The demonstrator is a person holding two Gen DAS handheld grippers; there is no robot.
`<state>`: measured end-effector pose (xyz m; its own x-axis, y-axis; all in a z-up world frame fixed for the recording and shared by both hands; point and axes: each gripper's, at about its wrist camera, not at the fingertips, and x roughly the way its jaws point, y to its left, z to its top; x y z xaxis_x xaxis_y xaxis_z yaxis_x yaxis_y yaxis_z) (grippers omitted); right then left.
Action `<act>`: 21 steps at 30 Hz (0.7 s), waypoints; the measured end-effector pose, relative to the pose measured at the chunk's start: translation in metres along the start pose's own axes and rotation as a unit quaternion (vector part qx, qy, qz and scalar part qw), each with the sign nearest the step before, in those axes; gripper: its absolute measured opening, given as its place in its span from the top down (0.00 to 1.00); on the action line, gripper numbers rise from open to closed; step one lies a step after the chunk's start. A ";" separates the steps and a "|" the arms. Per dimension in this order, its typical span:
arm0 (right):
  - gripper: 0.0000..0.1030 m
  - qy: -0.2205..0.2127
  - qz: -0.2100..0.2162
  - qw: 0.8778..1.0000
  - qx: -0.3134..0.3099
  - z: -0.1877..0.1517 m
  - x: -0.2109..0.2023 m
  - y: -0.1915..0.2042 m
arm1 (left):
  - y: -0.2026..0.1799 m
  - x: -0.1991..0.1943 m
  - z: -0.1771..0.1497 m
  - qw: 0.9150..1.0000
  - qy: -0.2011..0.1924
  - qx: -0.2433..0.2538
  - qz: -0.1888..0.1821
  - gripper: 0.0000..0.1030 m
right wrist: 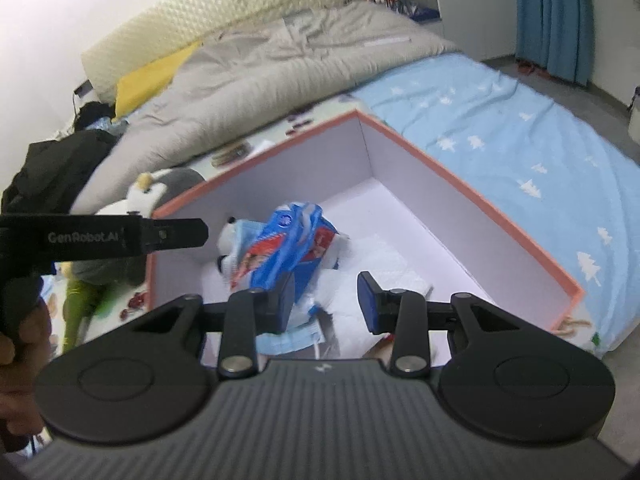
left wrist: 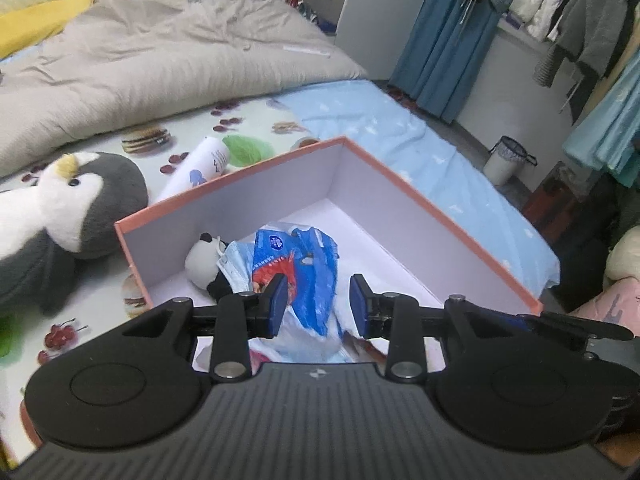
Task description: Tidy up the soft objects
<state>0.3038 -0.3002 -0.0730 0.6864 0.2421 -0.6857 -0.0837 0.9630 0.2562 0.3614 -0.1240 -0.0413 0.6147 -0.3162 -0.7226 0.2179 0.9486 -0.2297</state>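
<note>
A big box (left wrist: 400, 184) with orange edges and white walls sits on the bed. Inside it, near the wall at 9 o'clock, lie a small panda toy (left wrist: 204, 260), a light blue face mask (left wrist: 236, 268) and a blue crinkly packet (left wrist: 304, 272), all bunched together and touching. The left gripper (left wrist: 318, 304) hangs over the box with its jaws partly open. Nothing is between them, and the packet shows in the gap below. The right gripper (right wrist: 326, 300) hangs over the box too, jaws partly open and holding nothing. Only the left view shows the whole penguin plush (left wrist: 68, 216) lying outside the box at 9 o'clock, the white tube (left wrist: 196, 168) and a green fluffy thing (left wrist: 248, 150) at 11 o'clock, and, at 2 o'clock, hanging clothes (left wrist: 580, 20) and a small bin (left wrist: 506, 160). Only the right view shows the side of the left gripper reaching in at 9 o'clock with a hand (right wrist: 20, 360) gripping it, a dark pile of clothes (right wrist: 52, 172) at 10 o'clock, and the blue sheet (right wrist: 520, 140) with white trees at 3 o'clock.
</note>
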 end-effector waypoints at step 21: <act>0.63 -0.092 -0.017 0.996 -0.008 -0.059 -0.165 0.056 | -0.033 -0.189 -0.088 0.997 -0.074 0.013 -0.025 0.62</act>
<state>0.1432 -0.2792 0.0145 0.8100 0.1854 -0.5564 -0.0690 0.9723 0.2235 0.1715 -0.0946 0.0457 0.7077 -0.3637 -0.6057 0.2700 0.9315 -0.2439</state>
